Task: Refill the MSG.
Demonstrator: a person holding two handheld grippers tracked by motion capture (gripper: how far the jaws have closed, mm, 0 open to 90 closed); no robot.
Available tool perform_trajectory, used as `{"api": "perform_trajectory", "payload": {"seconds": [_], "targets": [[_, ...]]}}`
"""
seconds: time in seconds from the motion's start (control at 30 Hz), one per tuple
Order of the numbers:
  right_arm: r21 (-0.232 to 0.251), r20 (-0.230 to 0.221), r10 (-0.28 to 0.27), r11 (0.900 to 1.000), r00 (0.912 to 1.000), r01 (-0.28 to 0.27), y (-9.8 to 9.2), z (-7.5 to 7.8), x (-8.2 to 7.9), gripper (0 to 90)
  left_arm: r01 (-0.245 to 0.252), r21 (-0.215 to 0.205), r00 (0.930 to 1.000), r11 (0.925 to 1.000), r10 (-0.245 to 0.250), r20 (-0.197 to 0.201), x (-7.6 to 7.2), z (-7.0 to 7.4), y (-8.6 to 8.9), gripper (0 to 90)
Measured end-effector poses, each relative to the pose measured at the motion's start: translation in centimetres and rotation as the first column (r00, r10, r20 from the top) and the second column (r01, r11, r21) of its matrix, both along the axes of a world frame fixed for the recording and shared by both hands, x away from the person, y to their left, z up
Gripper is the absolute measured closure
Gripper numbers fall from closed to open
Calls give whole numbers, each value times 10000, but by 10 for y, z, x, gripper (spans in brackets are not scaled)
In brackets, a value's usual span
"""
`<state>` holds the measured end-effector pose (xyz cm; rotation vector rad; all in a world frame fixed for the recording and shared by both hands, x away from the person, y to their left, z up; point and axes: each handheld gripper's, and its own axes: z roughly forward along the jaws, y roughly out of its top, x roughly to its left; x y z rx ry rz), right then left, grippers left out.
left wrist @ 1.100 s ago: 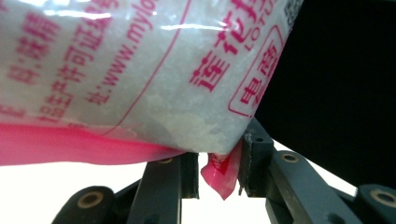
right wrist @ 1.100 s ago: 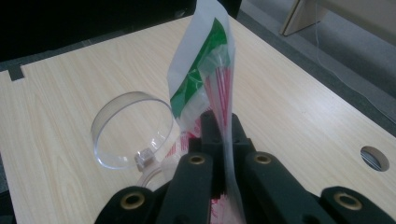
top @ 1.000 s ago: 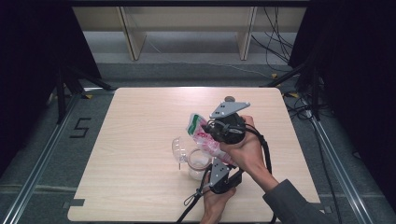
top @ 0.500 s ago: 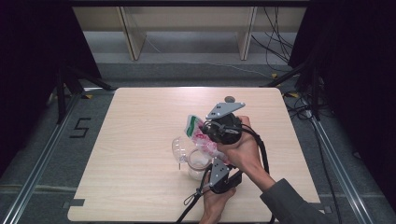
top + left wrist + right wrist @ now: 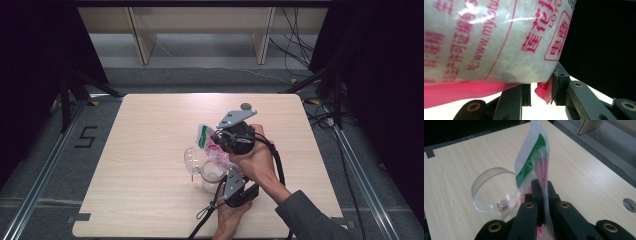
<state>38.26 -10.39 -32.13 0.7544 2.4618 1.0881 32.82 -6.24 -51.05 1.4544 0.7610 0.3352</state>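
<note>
- Right, the bag [image 5: 207, 142] of white powder, printed in pink and green, is up off the bench [image 5: 150, 125], tilted over the clear jar [image 5: 210, 172] that stands near the front middle, hinged lid [image 5: 191, 159] flipped open to the left.
- It looks like a pour in hand: the bag's mouth wants to sit squarely above the jar's opening, with the tilt brought on slowly so the powder doesn't come out in a lump and scatter.
- Right gripper [image 5: 541, 192], fingers pressed together on the thin upper edge of the bag, film pinched flat between them.
- Left gripper [image 5: 541, 91], down below, fingers a little apart with a pink corner of the bag between them; the right-hand finger [image 5: 559, 85] touches that corner, but whether they truly bite on it I cannot tell.
- A round hole [image 5: 630, 204] shows in the bench at the far right, well clear of the work.
</note>
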Motion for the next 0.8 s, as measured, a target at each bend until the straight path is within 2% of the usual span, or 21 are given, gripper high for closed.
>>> {"api": "perform_trajectory", "payload": {"seconds": [0.1, 0.13, 0.23, 0.27, 0.33, 0.37, 0.4, 0.47, 0.5, 0.53, 0.67, 0.8], "targets": [[-47, -51, 3, 10000, 10000, -3, 1, -1, 0, 900, -15, -28, 10000, 10000, 15, 5, 0, 0, 0, 733], [-98, 91, 149, 9998, 9998, -149, 1, -1, 1, 900, 13, -34, 10000, 10000, -13, 11, 0, 0, 0, 733], [-33, -50, 8, 10000, 10000, -8, 1, -1, 0, 900, 14, -50, 10000, 10000, -14, 16, 0, 0, 0, 733], [-38, 26, -21, 10000, 10000, 21, 2, -2, 1, 900, 76, -83, 10000, 9999, -76, -15, 0, -1, 0, 733], [-83, -100, -69, 9999, 9999, 68, 2, -3, 1, 900, 46, -754, 9999, 9971, -54, -113, -1, -1, -5, 733], [-83, -100, -69, 9999, 9999, 68, 2, -3, 1, 900, 126, -459, 9999, 9989, -129, -46, 0, -1, -4, 733], [-141, 8, 149, 9998, 9999, -149, 1, -3, 3, 900, 109, 4, 9999, 9999, -109, -8, 0, -2, 0, 734], [-96, 3, 91, 9999, 10000, -91, 1, -4, 3, 900, 110, -14, 9999, 9999, -110, -34, 0, -2, -1, 734], [-75, -144, -93, 9999, 9999, 92, 1, -4, 2, 900, 145, -404, 9999, 9991, -148, -72, -1, -2, -4, 734], [-10, -76, -111, 9999, 9999, 111, 1, -5, 2, 900, 133, -41, 9999, 9999, -133, -40, 0, -2, -1, 734], [-60, 50, -135, 9999, 9999, 135, 1, -5, 2, 900, 133, -39, 9999, 9999, -134, -56, 0, -2, -1, 734], [-117, -73, -65, 9999, 10000, 64, 2, -5, 2, 900, 153, -68, 9999, 9999, -154, -59, 0, -2, -2, 734]]}}
